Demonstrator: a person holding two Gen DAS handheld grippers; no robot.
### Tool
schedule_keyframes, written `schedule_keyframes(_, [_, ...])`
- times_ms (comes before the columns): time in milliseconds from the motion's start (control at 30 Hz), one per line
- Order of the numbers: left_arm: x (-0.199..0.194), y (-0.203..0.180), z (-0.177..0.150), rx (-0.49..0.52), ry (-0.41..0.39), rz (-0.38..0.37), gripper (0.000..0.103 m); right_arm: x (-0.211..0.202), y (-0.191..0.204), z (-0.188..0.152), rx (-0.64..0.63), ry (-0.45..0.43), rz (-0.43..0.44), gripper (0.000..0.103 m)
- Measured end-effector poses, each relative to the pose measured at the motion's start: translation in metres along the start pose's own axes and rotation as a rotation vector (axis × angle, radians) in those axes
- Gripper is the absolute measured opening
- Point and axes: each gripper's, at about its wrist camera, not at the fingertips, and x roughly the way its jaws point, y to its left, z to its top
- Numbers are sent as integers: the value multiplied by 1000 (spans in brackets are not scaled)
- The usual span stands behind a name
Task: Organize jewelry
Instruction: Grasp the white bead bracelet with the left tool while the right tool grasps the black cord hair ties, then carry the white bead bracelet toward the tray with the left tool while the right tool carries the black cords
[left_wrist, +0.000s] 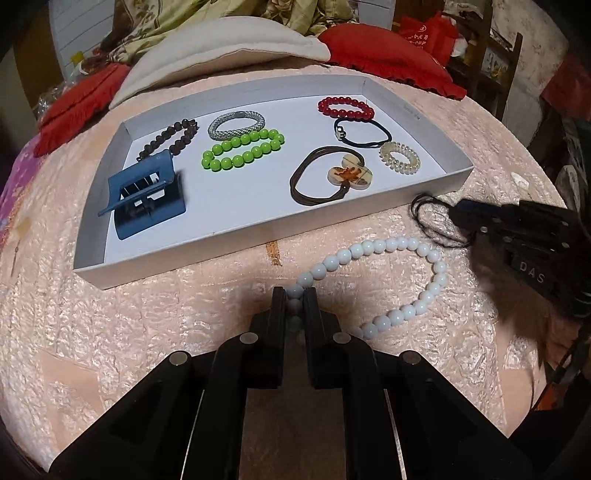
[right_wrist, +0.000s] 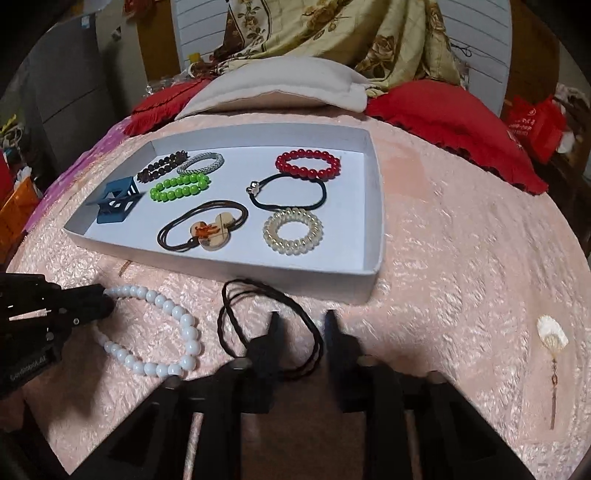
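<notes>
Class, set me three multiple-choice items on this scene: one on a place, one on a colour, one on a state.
1. Where does the white bead bracelet lie?
A. In the tray
B. On a red cushion
C. On the pink bedspread, in front of the tray

2. What colour is the hair claw in the tray?
A. Blue
B. Red
C. Yellow

3. How is the left gripper?
A. Wide open over the tray
B. Shut on the white bead bracelet
C. Shut on nothing

Answers:
1. C: its whole loop rests on the bedspread, outside the tray's near wall.
2. A: the claw at the tray's left end is blue.
3. B: a white bead sits pinched between its fingers.
</notes>
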Motion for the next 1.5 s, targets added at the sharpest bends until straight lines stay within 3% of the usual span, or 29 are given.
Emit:
schedule_keyframes(167, [1,3,1,-32,0,-18,8,-8,10,-7,-28,-17,-56,3])
schedule_keyframes(333, [-9,11,-1,-63,-17,-41,8,-45,24,-12,8,-112,5,3])
schedule_keyframes(633, [-45,27,-22,-130,-100,-81,8,-72,45,-27,82,-169,7,3])
schedule_keyframes(1500, [-43,26,-29,-122,-108,-14,8,-63,57,-34,63,-148,-39,3])
